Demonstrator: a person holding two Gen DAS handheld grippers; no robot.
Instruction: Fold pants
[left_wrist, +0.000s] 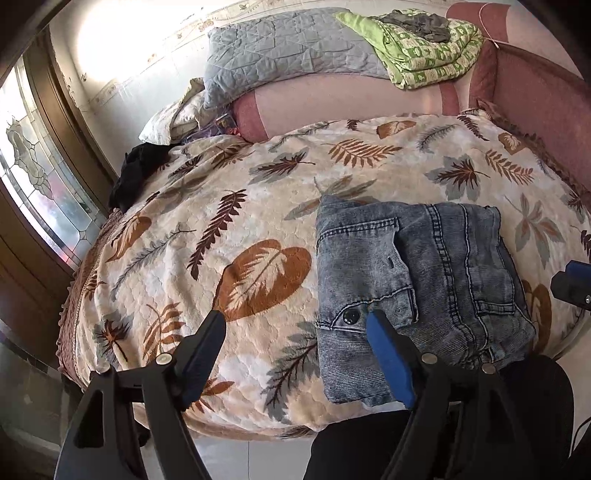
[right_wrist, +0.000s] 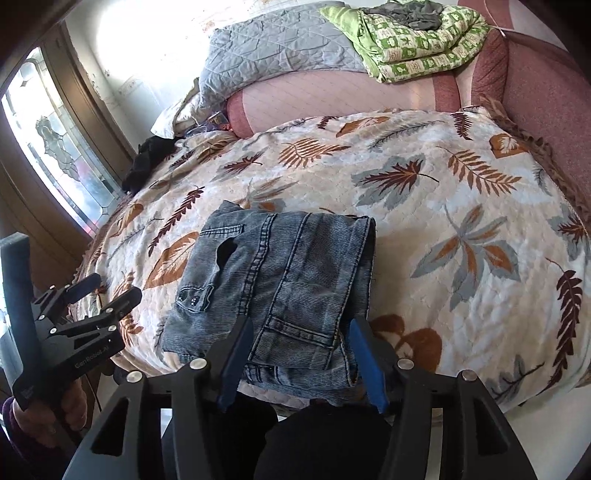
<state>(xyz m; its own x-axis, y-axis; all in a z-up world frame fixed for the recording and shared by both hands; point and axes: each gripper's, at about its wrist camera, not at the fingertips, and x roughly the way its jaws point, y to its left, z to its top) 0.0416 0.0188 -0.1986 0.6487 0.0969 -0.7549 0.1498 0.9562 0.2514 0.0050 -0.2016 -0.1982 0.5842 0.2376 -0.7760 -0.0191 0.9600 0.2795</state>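
Daylit room, strong fisheye bend, blown-out glare at upper left

Daylight enters through the patterned glass door (left_wrist: 33, 177) at the left, and the wall (left_wrist: 122, 40) beside it burns out to pure white in both views. The leaf-print blanket (left_wrist: 258, 206) is evenly lit with soft, faint shadows. Straight edges curve hard toward the dark, vignetted corners. The centre is sharp; the rim smears slightly

Folded pants (left_wrist: 417, 280) on blanket (left_wrist: 258, 206) near bed's front edge, pillows (left_wrist: 284, 55) behind.
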